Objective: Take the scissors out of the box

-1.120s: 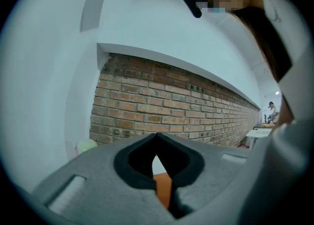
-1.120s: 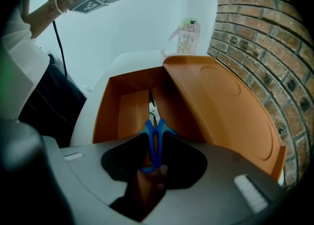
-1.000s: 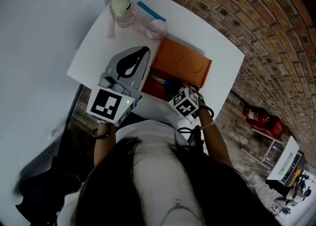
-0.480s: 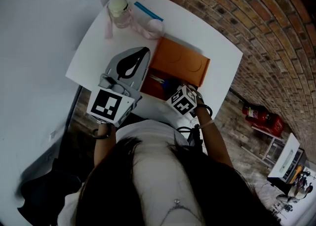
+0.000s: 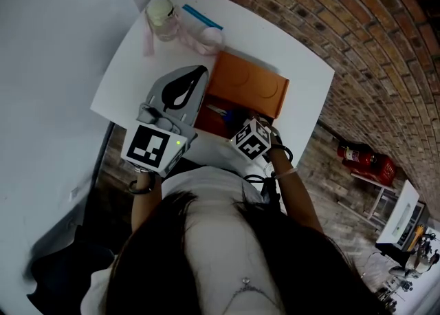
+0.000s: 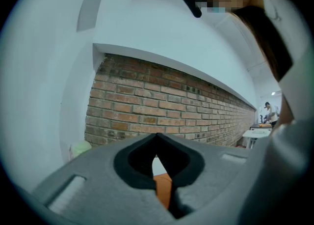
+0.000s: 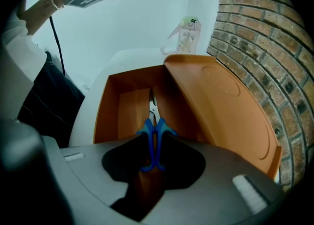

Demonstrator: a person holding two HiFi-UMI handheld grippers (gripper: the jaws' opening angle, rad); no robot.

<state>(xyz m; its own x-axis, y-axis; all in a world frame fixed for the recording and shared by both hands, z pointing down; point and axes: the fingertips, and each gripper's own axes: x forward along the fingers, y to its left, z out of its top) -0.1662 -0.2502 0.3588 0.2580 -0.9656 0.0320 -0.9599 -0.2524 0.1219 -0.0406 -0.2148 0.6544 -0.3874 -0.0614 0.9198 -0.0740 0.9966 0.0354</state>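
Note:
An orange box (image 5: pixel 206 118) stands open on the white table (image 5: pixel 137 66), its lid (image 5: pixel 249 87) tipped back toward the brick wall. Blue-handled scissors (image 7: pixel 153 129) lie inside on the box floor, blades pointing away. My right gripper (image 7: pixel 153 159) points steeply down into the box; its jaws are closing, with the blue handles in the gap between them and no pad visibly pressing. In the head view only its marker cube (image 5: pixel 250 140) shows clearly. My left gripper (image 5: pixel 201 70) is held level over the table left of the box, jaws together and empty.
A jar with a pale lid (image 5: pixel 162 16), a blue strip (image 5: pixel 201 16) and pink ribbon (image 5: pixel 203 37) lie at the table's far side. A brick wall (image 5: pixel 357 45) runs along the right; a red extinguisher (image 5: pixel 361 159) stands on the floor below.

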